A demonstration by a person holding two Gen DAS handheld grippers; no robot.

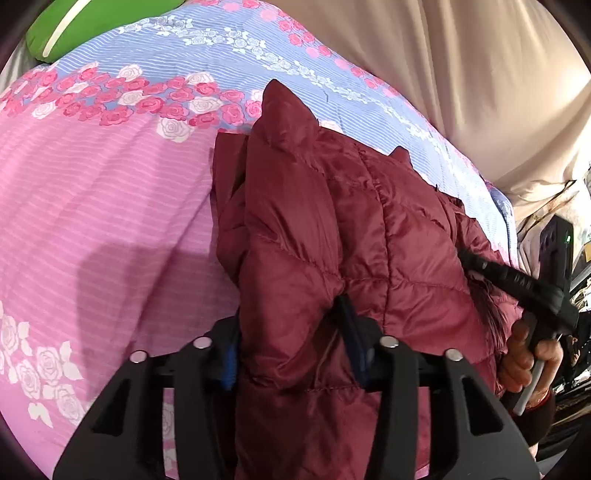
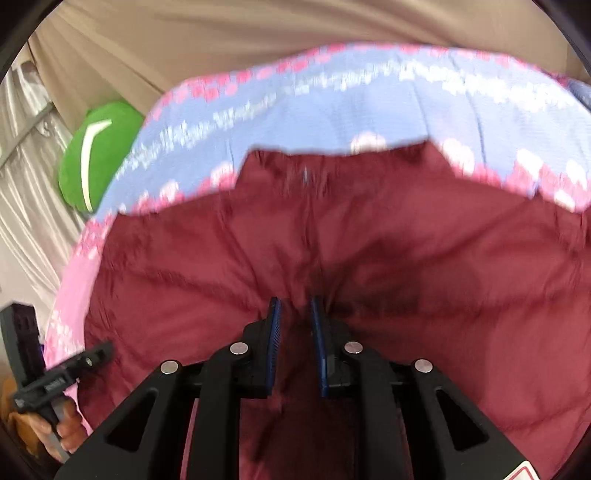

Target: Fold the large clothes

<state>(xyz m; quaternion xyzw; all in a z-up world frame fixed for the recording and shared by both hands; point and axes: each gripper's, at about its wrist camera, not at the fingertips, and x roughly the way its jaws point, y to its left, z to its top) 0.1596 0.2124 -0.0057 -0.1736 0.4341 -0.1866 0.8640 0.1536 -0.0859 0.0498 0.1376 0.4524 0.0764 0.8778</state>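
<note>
A maroon quilted puffer jacket [image 1: 351,221] lies bunched and partly folded on a bed. In the left wrist view my left gripper [image 1: 291,332] is shut on a thick fold of it, and the fabric puckers around the right pad. At the right edge of that view my right gripper [image 1: 476,266] digs into the jacket's edge, held by a hand [image 1: 528,358]. The right wrist view is blurred. There the jacket [image 2: 406,258] fills the middle, and my right gripper [image 2: 295,306] pinches a ridge of fabric between narrow blue pads. My left gripper [image 2: 99,350] shows at the lower left.
The bed carries a pink and blue rose-print sheet [image 1: 110,203]. A green cushion [image 1: 92,26] lies at the bed's far corner. Beige curtains [image 1: 461,74] hang along the far side, and dark clutter stands at the right edge.
</note>
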